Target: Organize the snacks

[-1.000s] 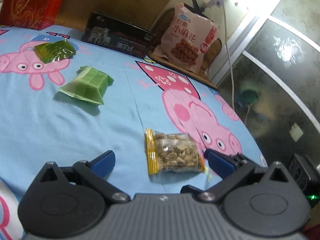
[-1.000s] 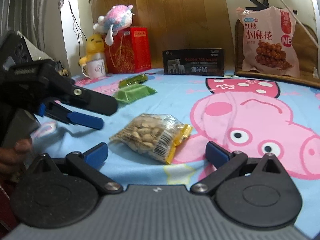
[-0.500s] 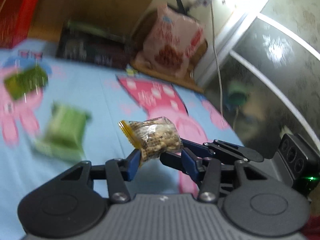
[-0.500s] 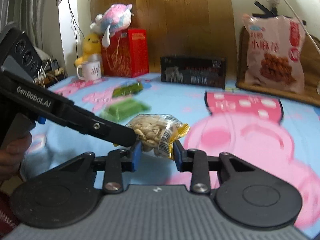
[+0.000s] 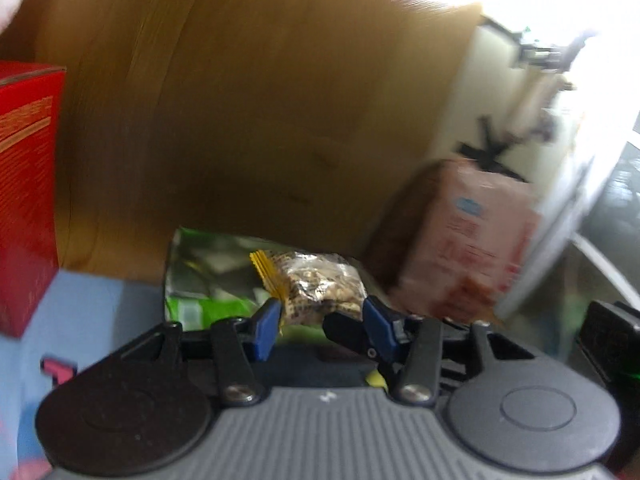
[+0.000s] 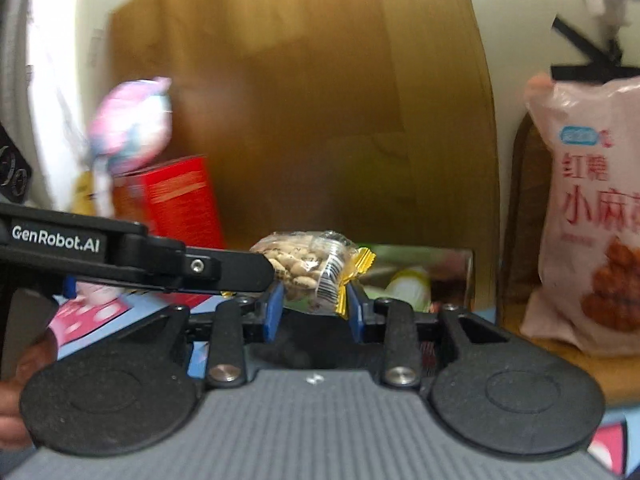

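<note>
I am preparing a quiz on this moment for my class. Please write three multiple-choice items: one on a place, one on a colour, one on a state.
1. In the right wrist view, where is the pink bag from the nut packet?
A. to its left
B. to its right
C. under it

2. The packet's crimped end is:
A. yellow
B. blue
C. white

3. The packet is:
A. lying flat on the cloth
B. held by one gripper only
C. held by both grippers

Key: 1 B, the bag fills the right edge. 2 A, the pleated end beside the barcode is yellow. 3 C, the left gripper and the right gripper each have blue pads closed on the packet.
</note>
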A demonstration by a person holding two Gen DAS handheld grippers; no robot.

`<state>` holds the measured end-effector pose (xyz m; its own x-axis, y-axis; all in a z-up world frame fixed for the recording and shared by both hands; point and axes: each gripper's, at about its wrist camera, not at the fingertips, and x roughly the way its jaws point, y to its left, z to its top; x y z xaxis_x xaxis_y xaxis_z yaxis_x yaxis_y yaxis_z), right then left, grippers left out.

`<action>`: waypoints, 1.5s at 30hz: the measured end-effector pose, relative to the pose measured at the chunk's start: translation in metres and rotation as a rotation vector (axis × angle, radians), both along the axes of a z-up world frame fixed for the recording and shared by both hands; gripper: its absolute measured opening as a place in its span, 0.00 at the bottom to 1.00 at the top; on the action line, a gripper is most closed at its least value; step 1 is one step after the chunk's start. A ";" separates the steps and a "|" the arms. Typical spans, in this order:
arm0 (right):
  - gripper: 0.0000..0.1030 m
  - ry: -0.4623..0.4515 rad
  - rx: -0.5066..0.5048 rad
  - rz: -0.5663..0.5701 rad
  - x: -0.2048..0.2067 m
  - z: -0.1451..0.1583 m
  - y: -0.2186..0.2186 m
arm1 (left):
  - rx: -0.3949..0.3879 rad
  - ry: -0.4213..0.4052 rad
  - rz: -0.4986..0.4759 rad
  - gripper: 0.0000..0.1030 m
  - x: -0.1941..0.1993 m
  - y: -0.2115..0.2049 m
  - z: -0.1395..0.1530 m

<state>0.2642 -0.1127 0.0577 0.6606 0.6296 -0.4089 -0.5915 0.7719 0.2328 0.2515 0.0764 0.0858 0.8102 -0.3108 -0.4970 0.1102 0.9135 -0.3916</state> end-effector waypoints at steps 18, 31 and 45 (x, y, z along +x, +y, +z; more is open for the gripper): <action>0.57 0.123 0.060 0.140 -0.100 -0.033 -0.033 | -0.057 -0.003 -0.009 0.64 -0.136 0.035 -0.023; 0.34 0.238 -0.011 0.310 -0.161 -0.047 -0.009 | -0.116 0.142 0.041 0.42 -0.259 0.008 -0.090; 0.22 0.200 0.057 0.169 -0.204 -0.034 -0.077 | -0.133 0.144 -0.039 0.42 -0.279 -0.024 -0.094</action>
<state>0.0601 -0.1897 0.0241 0.4539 0.7500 -0.4812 -0.6490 0.6483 0.3982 -0.0278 0.0527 -0.0082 0.7201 -0.4111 -0.5590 0.0787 0.8488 -0.5228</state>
